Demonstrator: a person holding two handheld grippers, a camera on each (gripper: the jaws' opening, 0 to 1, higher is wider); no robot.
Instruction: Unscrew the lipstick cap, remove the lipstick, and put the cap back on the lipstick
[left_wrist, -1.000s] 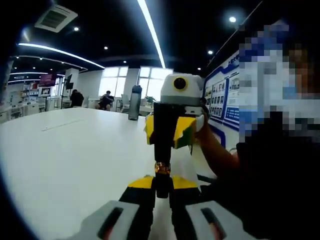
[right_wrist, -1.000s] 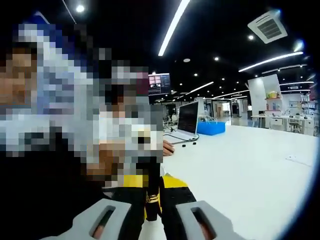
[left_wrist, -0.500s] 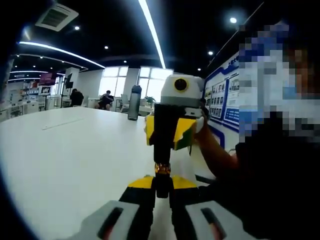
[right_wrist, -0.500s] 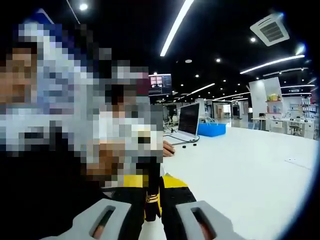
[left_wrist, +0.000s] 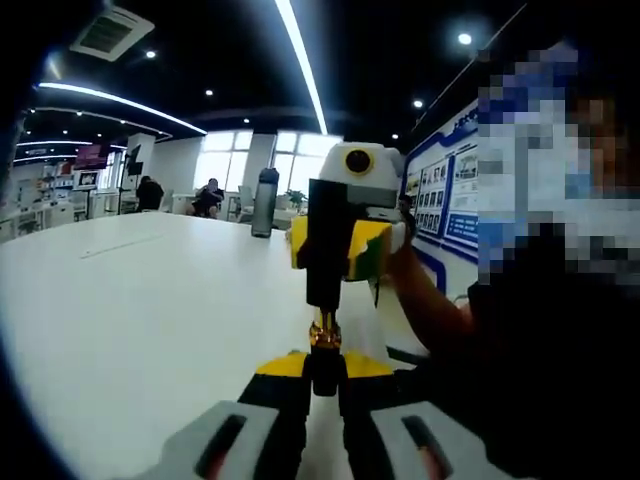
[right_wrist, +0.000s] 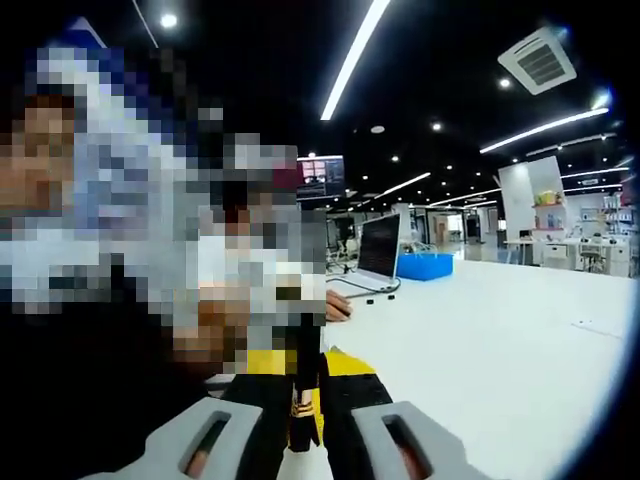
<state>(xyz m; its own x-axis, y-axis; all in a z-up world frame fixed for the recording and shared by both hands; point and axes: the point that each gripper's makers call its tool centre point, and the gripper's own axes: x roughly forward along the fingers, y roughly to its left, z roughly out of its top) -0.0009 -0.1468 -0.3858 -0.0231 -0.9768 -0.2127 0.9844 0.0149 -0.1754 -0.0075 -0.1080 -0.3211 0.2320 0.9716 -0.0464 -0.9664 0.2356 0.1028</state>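
While left tongs (left_wrist: 324, 372) clamp lipstick (left_wrist: 323, 352) base, right tongs (left_wrist: 324, 268) clamp cap (left_wrist: 322, 285); axis runs tongs-to-tongs.

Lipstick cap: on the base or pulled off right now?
Partly off. In the left gripper view the black cap, held by the right gripper, sits apart from the base in the left gripper, with the gold collar exposed between.

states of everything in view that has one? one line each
left gripper: shut on lipstick base
right gripper: shut on lipstick cap
lipstick cap: pulled off the base, gold collar exposed
laptop: open, on the white table
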